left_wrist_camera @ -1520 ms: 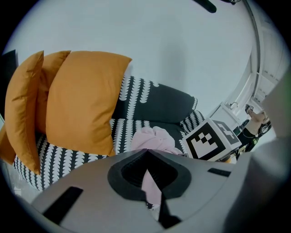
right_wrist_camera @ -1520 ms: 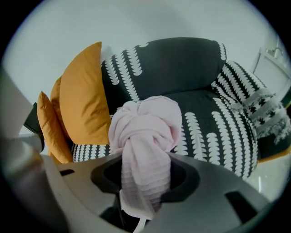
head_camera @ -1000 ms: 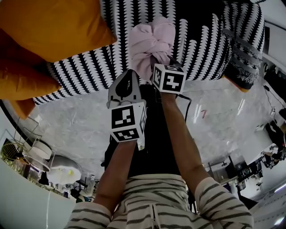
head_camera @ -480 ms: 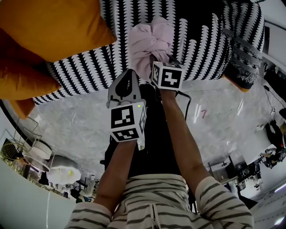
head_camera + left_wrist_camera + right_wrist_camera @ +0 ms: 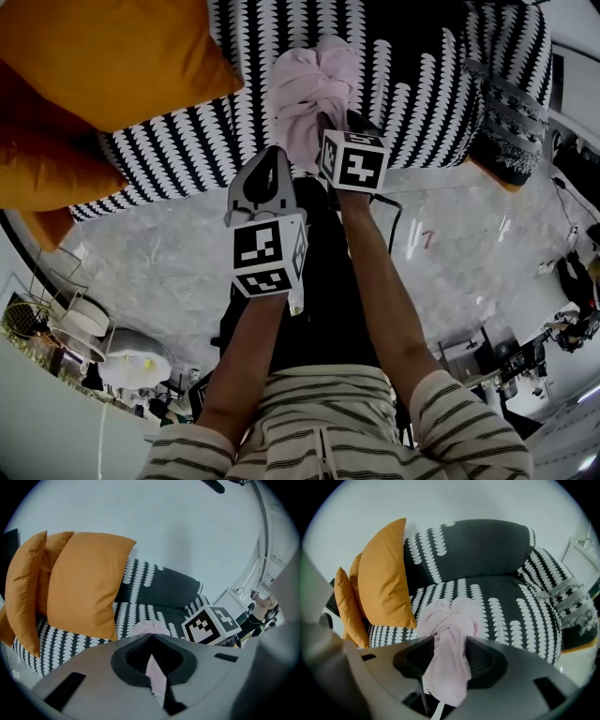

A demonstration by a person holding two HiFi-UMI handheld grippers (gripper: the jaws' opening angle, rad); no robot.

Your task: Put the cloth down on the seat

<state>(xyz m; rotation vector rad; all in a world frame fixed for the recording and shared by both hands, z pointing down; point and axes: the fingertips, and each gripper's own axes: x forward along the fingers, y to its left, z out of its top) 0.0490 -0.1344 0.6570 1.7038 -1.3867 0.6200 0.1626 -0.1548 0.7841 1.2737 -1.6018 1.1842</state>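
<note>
1. Right gripper view: the right gripper (image 5: 447, 667) is seen closed down on a thick tail of the pink cloth (image 5: 450, 620). The jaws are pressed against both sides of it.
2. Left gripper (image 5: 153, 667): jaws are nearly together, and a thin strip of the same cloth is pinched in the narrow gap.
3. The bunched, knotted end of the cloth is rested on the seat (image 5: 501, 606), near its front edge, just beside the orange cushions (image 5: 384, 578). The tail is led back off the seat into the jaws.
4. Materials: the cloth is soft, creased and matte. The seat is covered in black fabric with white scallop rows, and the cushions are plain and plump.
5. A rounded dark backrest (image 5: 478, 545) is shown only in the gripper views.
6. The right gripper's marker cube (image 5: 211, 625) is caught in the left gripper view, close on the right.
7. Grey marbled floor (image 5: 169, 253) and striped sleeves (image 5: 469, 422) are shown only in the head view.
</note>
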